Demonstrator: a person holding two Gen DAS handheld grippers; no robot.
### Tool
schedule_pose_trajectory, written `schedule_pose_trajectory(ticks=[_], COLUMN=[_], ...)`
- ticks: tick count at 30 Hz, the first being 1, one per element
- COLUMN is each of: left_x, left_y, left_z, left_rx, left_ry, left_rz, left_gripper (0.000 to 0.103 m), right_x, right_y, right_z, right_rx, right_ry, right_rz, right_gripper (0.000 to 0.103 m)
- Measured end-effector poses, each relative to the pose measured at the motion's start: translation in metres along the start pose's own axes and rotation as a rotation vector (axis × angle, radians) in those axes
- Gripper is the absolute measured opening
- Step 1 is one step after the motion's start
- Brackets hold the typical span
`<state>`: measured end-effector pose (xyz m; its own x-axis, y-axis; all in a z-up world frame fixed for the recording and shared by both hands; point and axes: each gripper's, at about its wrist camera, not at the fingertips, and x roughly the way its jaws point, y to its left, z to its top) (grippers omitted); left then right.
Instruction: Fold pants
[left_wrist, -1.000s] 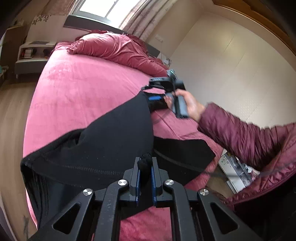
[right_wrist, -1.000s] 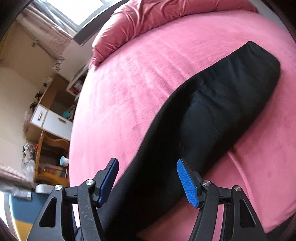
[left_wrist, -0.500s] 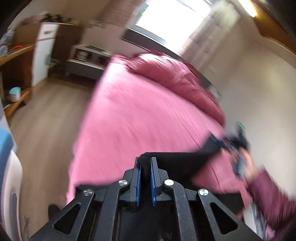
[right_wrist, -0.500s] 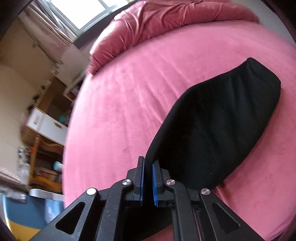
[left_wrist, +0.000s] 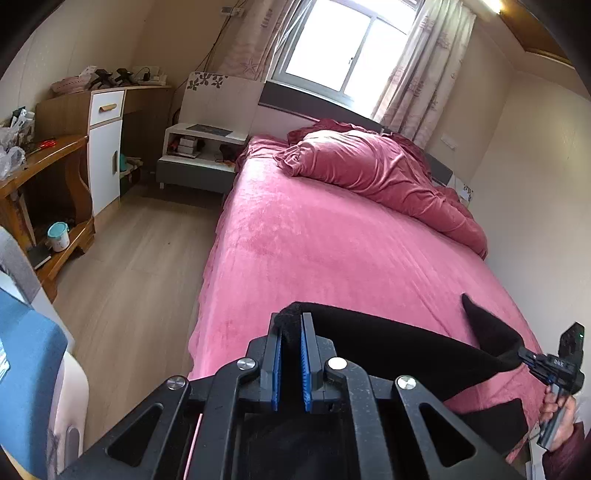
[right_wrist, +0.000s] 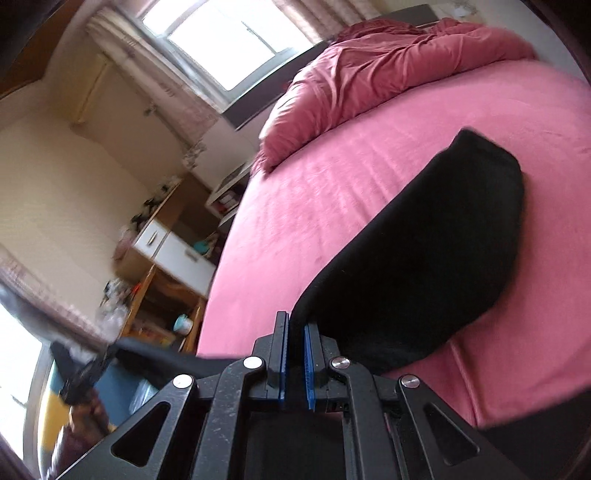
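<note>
Pants (left_wrist: 399, 343) stretched over the bed's (left_wrist: 314, 251) foot edge; my left gripper (left_wrist: 291, 332) and right gripper (right_wrist: 295, 336) each clamp a corner. Overpulling could slip fabric free.

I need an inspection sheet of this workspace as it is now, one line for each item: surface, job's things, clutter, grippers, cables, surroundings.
Surface: bed with pink plush cover; bunched pink duvet at its head.
Job's things: black fabric pants, stretched between both grippers, part resting on the cover.
Clutter: nothing seen on the bed besides the duvet.
Grippers: left gripper shut on an edge of the pants; right gripper shut on another edge.
Cables: thin wires run down the wall beside the window.
Surroundings: wooden desk with small items, white cabinet, bedside shelf, curtained window, wood floor.
</note>
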<state>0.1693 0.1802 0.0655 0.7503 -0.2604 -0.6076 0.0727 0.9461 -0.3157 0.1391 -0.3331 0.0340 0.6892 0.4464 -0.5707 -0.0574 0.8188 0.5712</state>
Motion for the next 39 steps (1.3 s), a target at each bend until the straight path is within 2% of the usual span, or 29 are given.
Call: schedule_pose_trajectory(ticks=[3,8,15,18,23,27,30,32,34,35,36,39], left_x=[-0.017,-0.055,-0.073,-0.075,-0.076,-0.072,-0.067,-0.059,-0.057,-0.059,-0.062,-0.075], left_y=[0.001,0.012,0.033,0.038,0.039,0.045,0.045,0.046,0.051,0.055,0.059,0.076], left_z=[-0.026,-0.080,-0.162,-0.182,-0.195,-0.202,-0.209,-0.213,-0.215,-0.215,-0.215,-0.215], left_rx=[0.015,-0.045,-0.158,-0.181,-0.179,-0.198,-0.188,-0.174,-0.216,-0.237,-0.264,-0.384], left_ry=[0.004,0.009,0.138,0.170,0.203,0.235,0.277,0.322,0.340,0.345,0.347,0.335], left_rz=[0.004,-0.024,-0.013,-0.003,0.023,0.037,0.051,0.111,0.106,0.120,0.117,0.077], left_gripper=[0.008,0.008,0.008,0.008,0.008,0.008,0.009,0.011,0.015,0.026,0.029,0.030], right_x=[-0.013,-0.022,-0.014,-0.011,-0.015,-0.009,-0.017,-0.019,-0.009,-0.005,-0.002,0.006], right_y=[0.000,-0.010,-0.027,-0.033,-0.029,-0.023,-0.035,-0.044,-0.055,-0.059,-0.062,-0.071], right_z=[-0.034,-0.088,-0.141,-0.156,-0.159,-0.165,-0.171,-0.174,-0.183,-0.188,-0.191,-0.196], right_rx=[-0.031,-0.040,-0.048,-0.050,-0.077,-0.112,-0.074,-0.064,-0.052,-0.042,-0.038,-0.013], right_ry=[0.047,0.124,0.223,0.240,0.239,0.278,0.272,0.282,0.317,0.327,0.332,0.340], right_rz=[-0.002,-0.023,-0.092,-0.123,-0.138,-0.168,-0.163,-0.165,-0.186,-0.191,-0.196,-0.206], right_gripper=[0.008,0.008,0.008,0.008,0.007,0.006,0.006,0.006,0.006,0.006,0.006,0.006])
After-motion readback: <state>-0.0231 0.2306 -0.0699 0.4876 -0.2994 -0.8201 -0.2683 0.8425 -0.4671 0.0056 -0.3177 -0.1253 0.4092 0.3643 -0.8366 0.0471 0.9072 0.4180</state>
